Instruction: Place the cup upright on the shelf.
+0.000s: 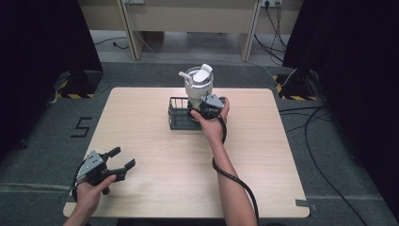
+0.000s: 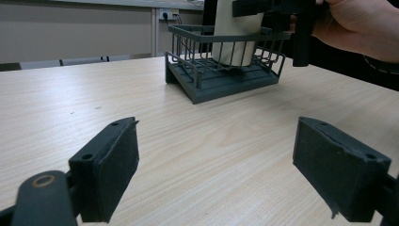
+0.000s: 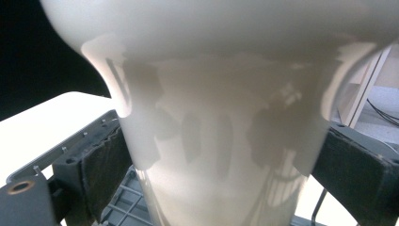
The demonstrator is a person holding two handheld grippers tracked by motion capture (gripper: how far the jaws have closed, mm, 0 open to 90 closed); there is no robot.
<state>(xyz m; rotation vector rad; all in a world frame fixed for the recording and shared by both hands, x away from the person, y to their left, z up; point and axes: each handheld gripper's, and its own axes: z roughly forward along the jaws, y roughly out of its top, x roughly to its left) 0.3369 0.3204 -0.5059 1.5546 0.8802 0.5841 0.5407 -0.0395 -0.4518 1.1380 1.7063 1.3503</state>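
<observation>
A white lidded cup (image 1: pixel 197 86) with a straw stands upright in a dark wire basket (image 1: pixel 176 120) at the far middle of the table. My right gripper (image 1: pixel 198 107) is shut on the cup's lower body from the near side. In the right gripper view both pads (image 3: pixel 106 174) press the cup's sides (image 3: pixel 221 155). My left gripper (image 1: pixel 123 157) rests open near the table's front left corner with nothing between its pads (image 2: pixel 117 165). The left gripper view shows the basket (image 2: pixel 221 84) with the cup (image 2: pixel 235 42) inside and the person's right hand (image 2: pixel 357 28) beside it.
The light wooden table (image 1: pixel 155 188) is bare between the left gripper and the basket. Black curtains flank both sides. Cables (image 1: pixel 320 141) lie on the grey floor at the right, and a wooden desk frame (image 1: pixel 188 19) stands beyond.
</observation>
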